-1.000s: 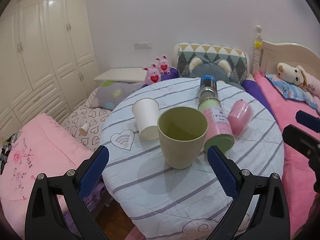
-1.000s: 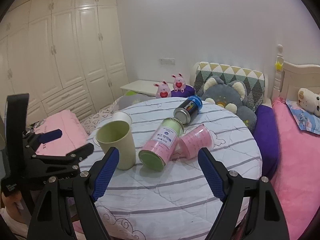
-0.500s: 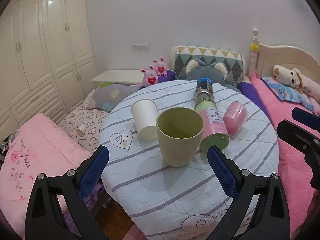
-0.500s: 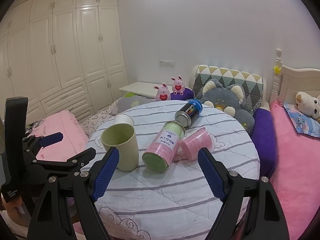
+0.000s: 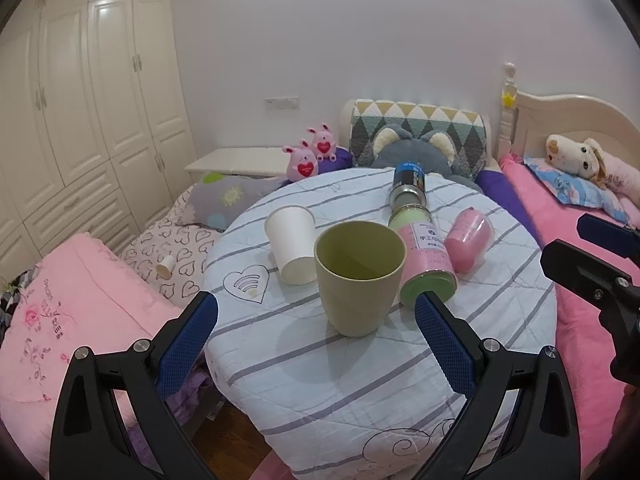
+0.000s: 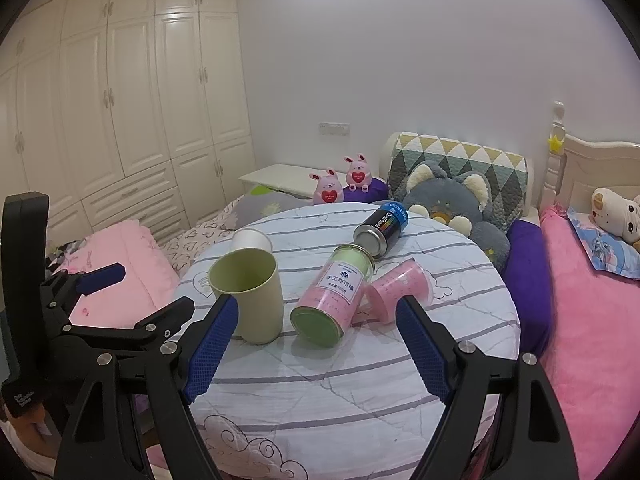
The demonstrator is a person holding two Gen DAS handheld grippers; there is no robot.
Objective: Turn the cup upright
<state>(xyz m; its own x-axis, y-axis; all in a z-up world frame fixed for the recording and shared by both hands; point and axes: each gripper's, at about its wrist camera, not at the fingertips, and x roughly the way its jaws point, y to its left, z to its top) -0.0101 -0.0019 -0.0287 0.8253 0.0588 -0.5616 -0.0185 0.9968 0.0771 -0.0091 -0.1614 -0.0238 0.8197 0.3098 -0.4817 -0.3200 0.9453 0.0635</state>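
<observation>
- The left gripper point(image 5: 316, 334) is wide open and holds nothing.
- The green cup point(image 5: 359, 278) stands upright on the round table point(image 5: 360, 392), mouth up. It sits just ahead of the left gripper, between its two blue pads point(image 5: 188, 344) but farther out, not touching them.
- The right gripper point(image 6: 316, 346) is wide open too and holds nothing.
- In the right wrist view the green cup point(image 6: 248, 294) is ahead and to the left, just past the left blue pad point(image 6: 212, 350).
- A white paper cup point(image 5: 291, 249) stands mouth down, just behind the green cup and to its left.
- A pink and green can point(image 6: 332, 294) lies on its side right in front of the right gripper, near the green cup. I cannot tell if they touch.
- A small pink cup point(image 6: 398, 290) lies on its side just right of that can, touching it.
- A dark spray can point(image 6: 382, 228) lies on its side farther out, right at the top end of the pink and green can.
- The left gripper point(image 6: 120, 300) shows at the left edge of the right wrist view, beside the table.
- Past the table are two pink bunny toys point(image 5: 312, 156) and a big grey plush point(image 6: 452, 208).
</observation>
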